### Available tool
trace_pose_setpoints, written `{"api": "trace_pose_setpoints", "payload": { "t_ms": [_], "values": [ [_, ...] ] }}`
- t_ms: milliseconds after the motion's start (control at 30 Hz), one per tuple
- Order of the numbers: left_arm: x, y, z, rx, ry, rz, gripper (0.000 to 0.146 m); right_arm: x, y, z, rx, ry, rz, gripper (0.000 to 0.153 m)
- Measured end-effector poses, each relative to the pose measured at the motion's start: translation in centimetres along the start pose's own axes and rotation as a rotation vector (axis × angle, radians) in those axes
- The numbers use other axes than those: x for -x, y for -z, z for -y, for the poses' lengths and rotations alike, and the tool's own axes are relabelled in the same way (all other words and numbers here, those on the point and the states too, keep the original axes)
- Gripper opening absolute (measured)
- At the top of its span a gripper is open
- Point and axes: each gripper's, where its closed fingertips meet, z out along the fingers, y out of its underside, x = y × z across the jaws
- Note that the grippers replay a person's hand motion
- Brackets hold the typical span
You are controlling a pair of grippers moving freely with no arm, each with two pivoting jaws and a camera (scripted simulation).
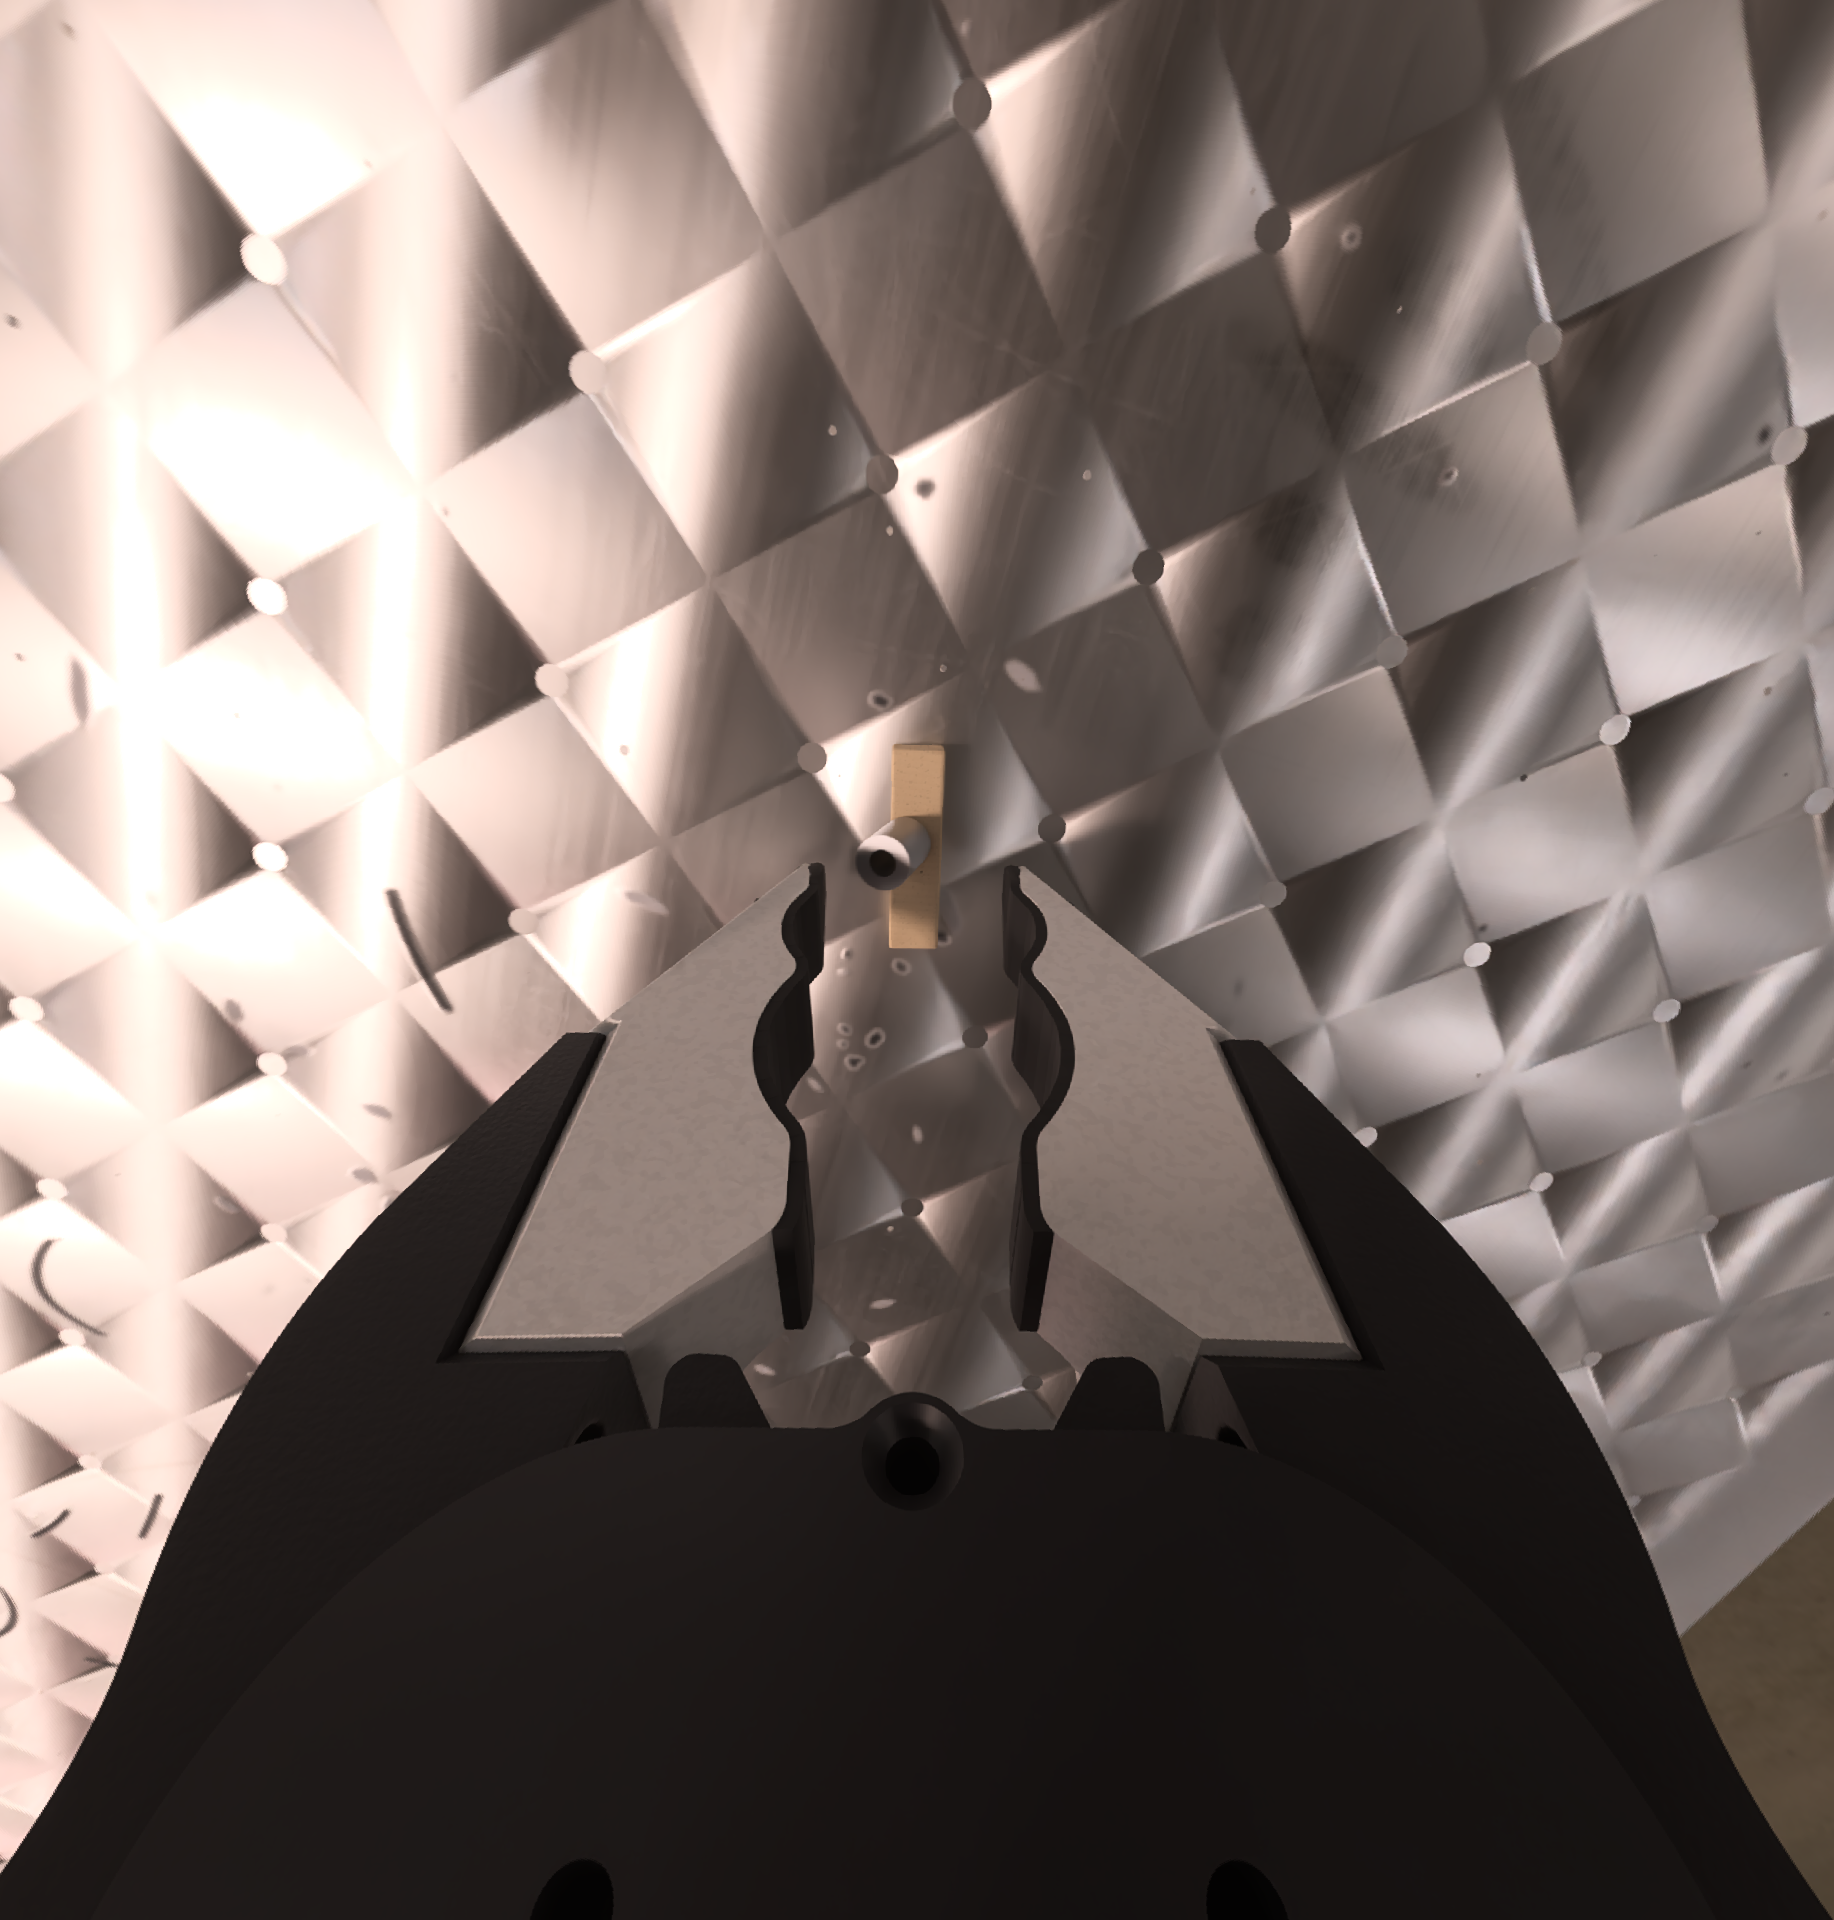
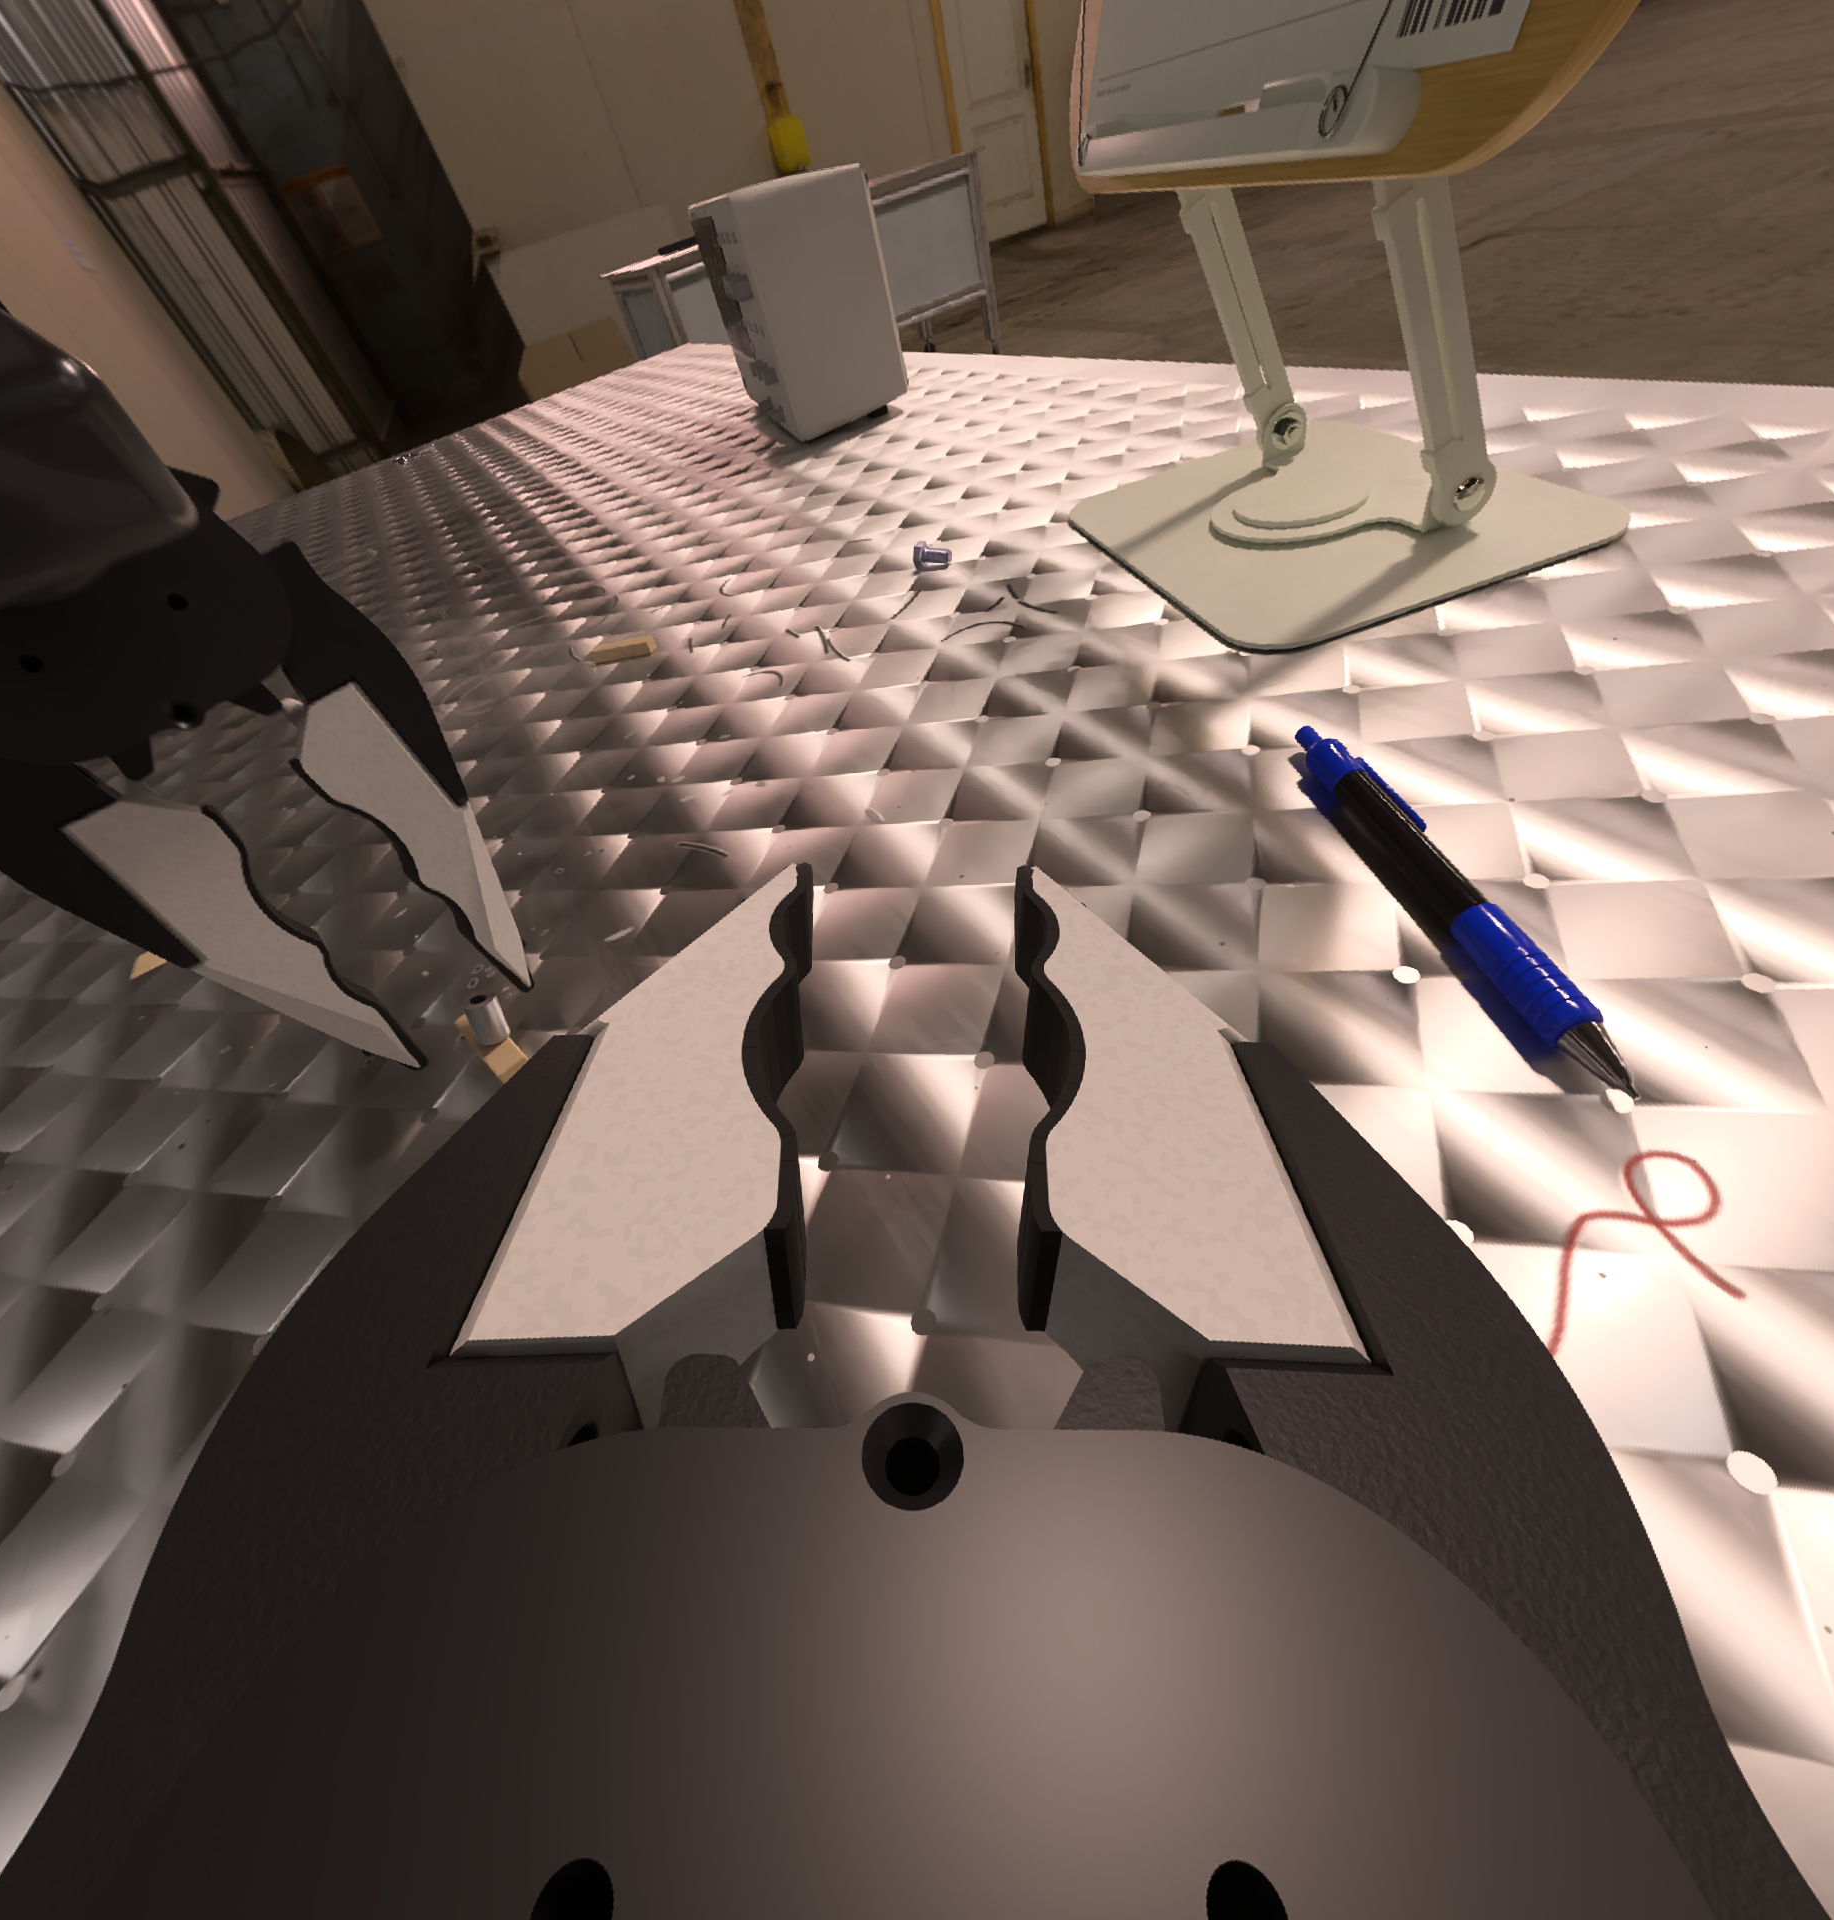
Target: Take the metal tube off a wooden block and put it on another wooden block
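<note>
A short metal tube (image 1: 889,854) stands upright on a thin pale wooden block (image 1: 914,848) on the shiny metal table (image 1: 1412,727). My left gripper (image 1: 911,875) is open and empty, pointing straight down above the tube and block. In the right wrist view the tube (image 2: 485,1015) and its block (image 2: 497,1051) show at the left, under the open left gripper (image 2: 466,1023). A second wooden block (image 2: 622,650) lies flat farther back on the table. My right gripper (image 2: 911,883) is open and empty, low over the table, to the right of the tube.
A blue and black pen (image 2: 1464,906) and a red thread (image 2: 1640,1226) lie at the right. A white stand's base (image 2: 1349,530) and a white box (image 2: 804,301) stand at the back. A small bolt (image 2: 931,555) and thin wire scraps (image 2: 954,613) lie mid-table.
</note>
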Motion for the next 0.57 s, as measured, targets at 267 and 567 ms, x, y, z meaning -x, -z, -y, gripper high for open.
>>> {"api": "trace_pose_setpoints", "payload": {
  "t_ms": [267,567],
  "values": [
    [2.5,8.4,-0.7,-0.209,0.043,-0.03,0.034,-0.1,-0.1,-0.1,0.004,-0.004,-0.002,0.039],
    [15.8,14.5,-20.0,0.035,0.454,0.103,0.042,-0.2,-0.2,-0.2,0.014,-0.005,-0.002,0.039]
  ]
}}
